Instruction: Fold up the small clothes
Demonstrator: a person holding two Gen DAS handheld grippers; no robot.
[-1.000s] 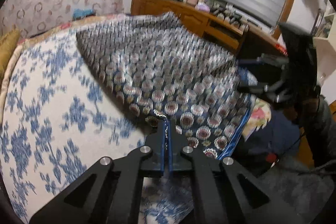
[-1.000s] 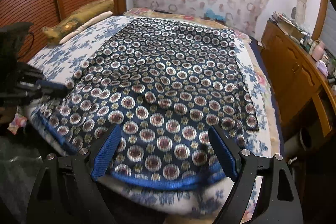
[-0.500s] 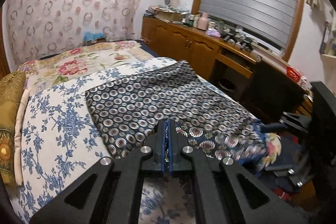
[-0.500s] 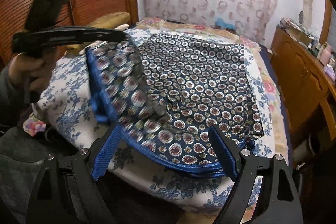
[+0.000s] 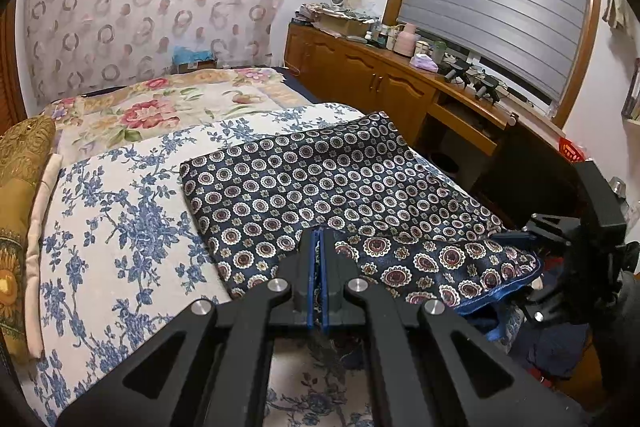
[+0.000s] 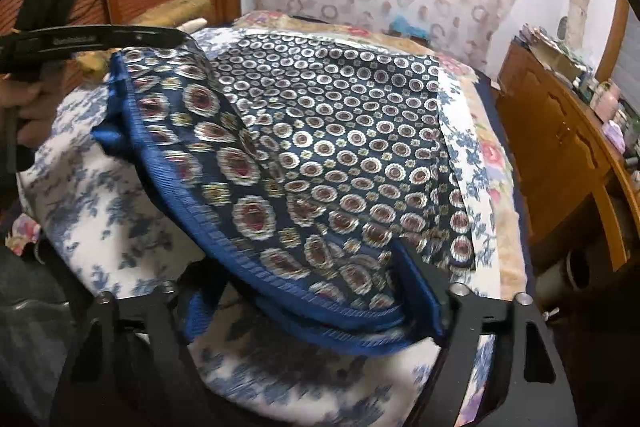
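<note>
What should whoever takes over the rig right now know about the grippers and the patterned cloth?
Left gripper: shut on a corner of the patterned cloth, holding it lifted.
Right gripper: open; its jaws have just been closing, with the blue hem between them but not clamped.
Cloth: spread on the floral bedsheet, near edge raised and partly turned over.
Done: first fold started.
Left: probably grip the hem, carry the near edge across, lay it flat, then fold again.

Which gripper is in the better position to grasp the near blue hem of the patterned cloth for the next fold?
Probably the right gripper. Its jaws, just closing, stand apart with the blue hem of the patterned cloth between them. The left gripper is shut on another corner of it.
</note>
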